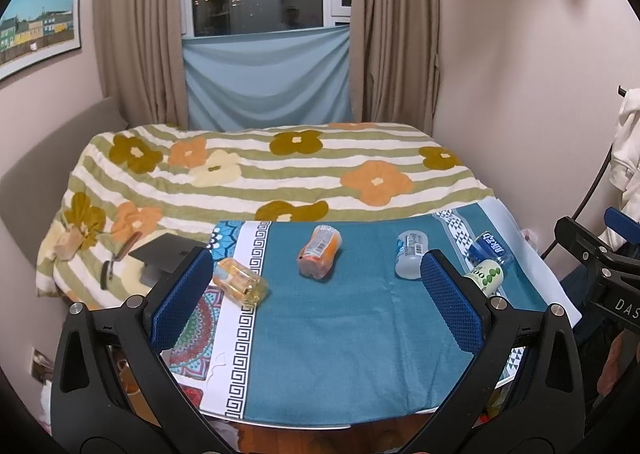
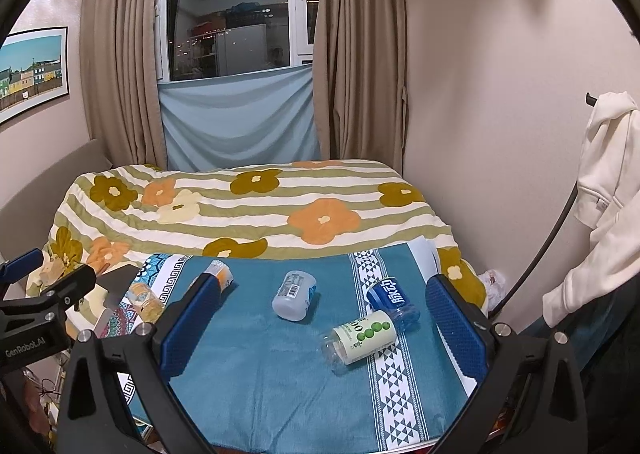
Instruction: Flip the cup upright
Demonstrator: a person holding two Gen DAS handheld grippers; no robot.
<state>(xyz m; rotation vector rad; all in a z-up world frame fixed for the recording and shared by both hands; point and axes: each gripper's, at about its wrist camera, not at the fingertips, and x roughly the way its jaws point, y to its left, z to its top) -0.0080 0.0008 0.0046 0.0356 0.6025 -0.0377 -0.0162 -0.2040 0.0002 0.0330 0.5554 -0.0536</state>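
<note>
Tools (image 1: 318,282) (image 2: 322,316) apart above toppled cups (image 1: 320,257)

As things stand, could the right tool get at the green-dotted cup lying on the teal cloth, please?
Probably yes. The right tool is open, and the green-dotted cup lies on its side between and just beyond its fingers with bare teal cloth before it. The blue cup touching its far end could get nudged.

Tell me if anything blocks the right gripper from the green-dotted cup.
Nothing visible does. The right gripper is open, and the green-dotted cup lies on its side on the teal cloth between the fingers' lines. The blue cup lies just behind it, touching or nearly so.
</note>
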